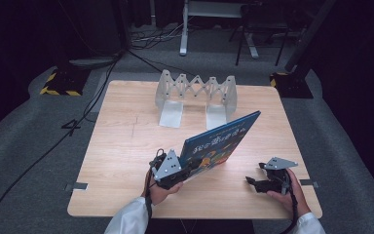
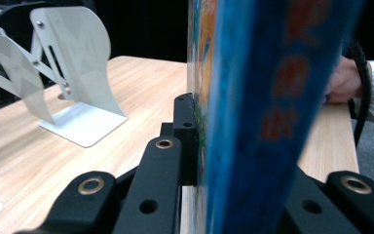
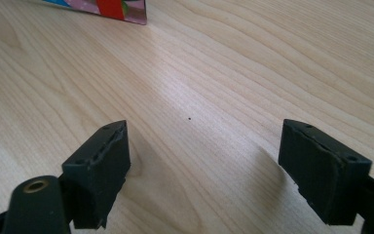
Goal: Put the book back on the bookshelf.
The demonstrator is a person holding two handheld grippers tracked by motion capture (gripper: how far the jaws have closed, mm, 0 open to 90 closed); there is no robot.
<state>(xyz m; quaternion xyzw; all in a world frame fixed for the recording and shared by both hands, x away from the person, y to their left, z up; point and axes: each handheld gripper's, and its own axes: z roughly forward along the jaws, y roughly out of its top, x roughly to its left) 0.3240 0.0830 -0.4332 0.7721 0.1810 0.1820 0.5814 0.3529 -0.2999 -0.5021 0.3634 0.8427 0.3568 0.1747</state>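
The left tongs (image 1: 187,170), at six o'clock on the pale wood-grain desk (image 1: 117,146), pinch the lower corner of a thin blue hardcover picture book (image 1: 219,141); in the left gripper view the black pads press both faces of the book (image 2: 253,122), which stands on edge. In the high view the book tilts up from the tongs toward one o'clock, its lower edge close to the desk. The right tongs (image 1: 253,184), at four o'clock and well apart from the book, are spread wide with nothing between them above bare wood (image 3: 199,117). An expandable grey metal book rack (image 1: 196,95) stands at twelve o'clock.
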